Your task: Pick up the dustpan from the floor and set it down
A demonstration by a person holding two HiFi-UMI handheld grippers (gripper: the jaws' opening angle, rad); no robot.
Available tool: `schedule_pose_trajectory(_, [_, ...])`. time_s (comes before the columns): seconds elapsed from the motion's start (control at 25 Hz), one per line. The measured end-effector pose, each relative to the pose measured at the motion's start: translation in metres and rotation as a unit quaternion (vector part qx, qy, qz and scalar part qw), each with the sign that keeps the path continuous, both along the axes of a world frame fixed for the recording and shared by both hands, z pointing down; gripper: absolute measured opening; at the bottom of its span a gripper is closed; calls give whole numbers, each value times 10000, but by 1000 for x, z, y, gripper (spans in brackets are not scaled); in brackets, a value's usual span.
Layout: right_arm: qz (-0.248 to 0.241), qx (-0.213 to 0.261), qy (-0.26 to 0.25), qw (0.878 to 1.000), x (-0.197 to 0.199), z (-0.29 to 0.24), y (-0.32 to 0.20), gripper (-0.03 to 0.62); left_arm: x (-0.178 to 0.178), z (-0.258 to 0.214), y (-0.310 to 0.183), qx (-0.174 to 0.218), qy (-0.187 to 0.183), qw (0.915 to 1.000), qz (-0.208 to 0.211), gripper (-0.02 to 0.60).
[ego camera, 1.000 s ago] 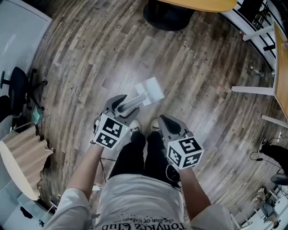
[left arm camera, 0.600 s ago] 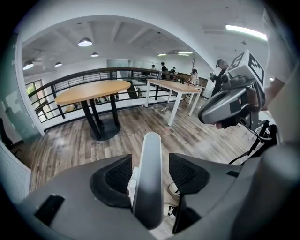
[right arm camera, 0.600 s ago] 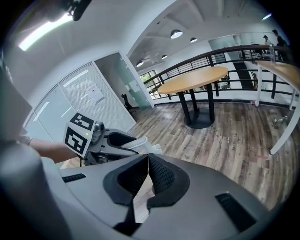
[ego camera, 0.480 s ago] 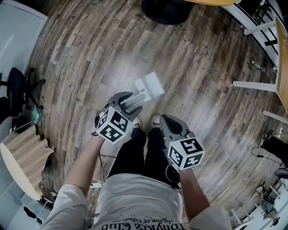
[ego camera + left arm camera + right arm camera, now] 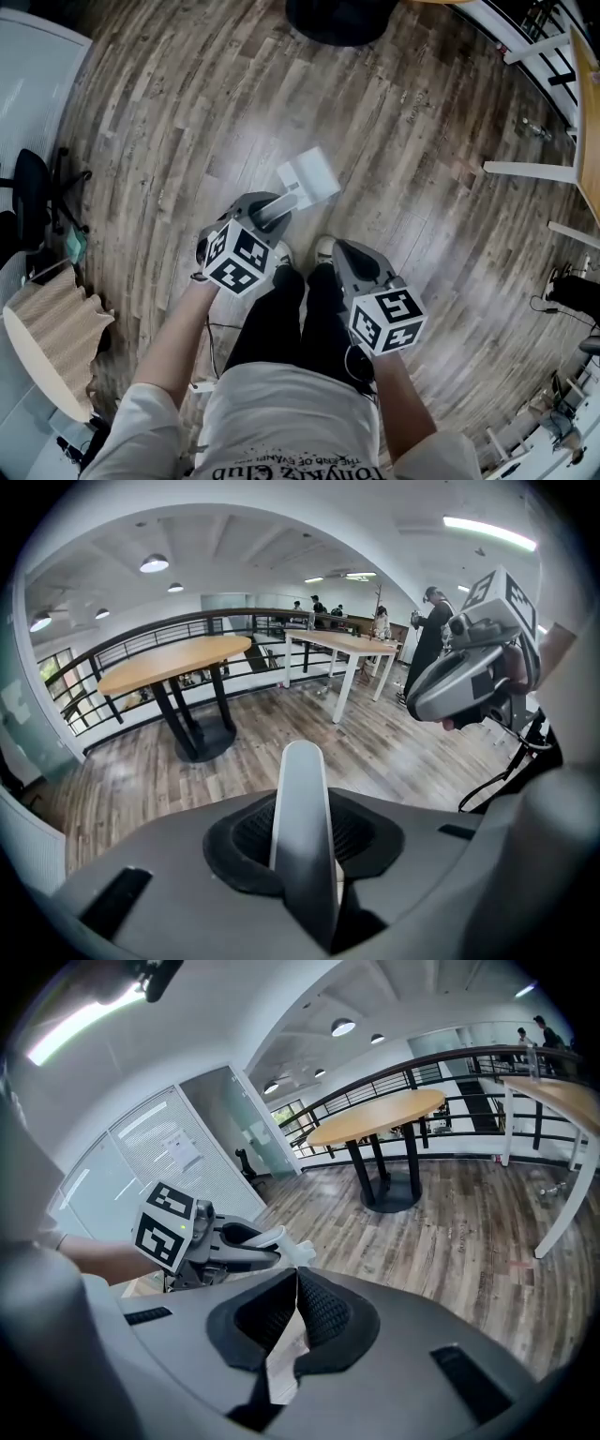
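A pale grey dustpan (image 5: 311, 174) lies on the wooden floor just ahead of my feet, its handle (image 5: 279, 204) running back toward me. My left gripper (image 5: 267, 210) has that handle (image 5: 302, 817) between its jaws. They are closing, and both dark pads lie against the handle's sides. My right gripper (image 5: 339, 249) hangs beside it on the right, apart from the dustpan and shut with nothing in it (image 5: 296, 1279). The right gripper view shows the left gripper (image 5: 246, 1247) with the white handle (image 5: 289, 1242) sticking out of it.
A round table's dark base (image 5: 337, 14) stands on the floor ahead. White table legs (image 5: 530, 171) are at the right, with cables (image 5: 562, 291) below them. An office chair (image 5: 33, 187) and a beige ribbed thing (image 5: 52, 323) are at the left. My shoes (image 5: 323, 251) are under the grippers.
The left gripper has slid forward and down along the dustpan handle, and its jaws have drawn in round it. The right gripper has hardly moved.
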State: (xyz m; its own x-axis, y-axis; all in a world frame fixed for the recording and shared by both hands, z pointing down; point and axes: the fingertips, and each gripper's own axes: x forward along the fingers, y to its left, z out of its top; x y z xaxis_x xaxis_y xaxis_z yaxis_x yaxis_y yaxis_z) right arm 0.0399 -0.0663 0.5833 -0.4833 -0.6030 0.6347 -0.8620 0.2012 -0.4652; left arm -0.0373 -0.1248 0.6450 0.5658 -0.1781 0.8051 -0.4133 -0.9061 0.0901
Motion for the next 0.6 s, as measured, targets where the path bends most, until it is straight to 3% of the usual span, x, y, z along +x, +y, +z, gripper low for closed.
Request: schedule_pose_trajectory(0.6, [4, 82, 7, 10000, 5, -5, -1, 25, -3, -6, 8, -43, -32, 9999, -114, 115])
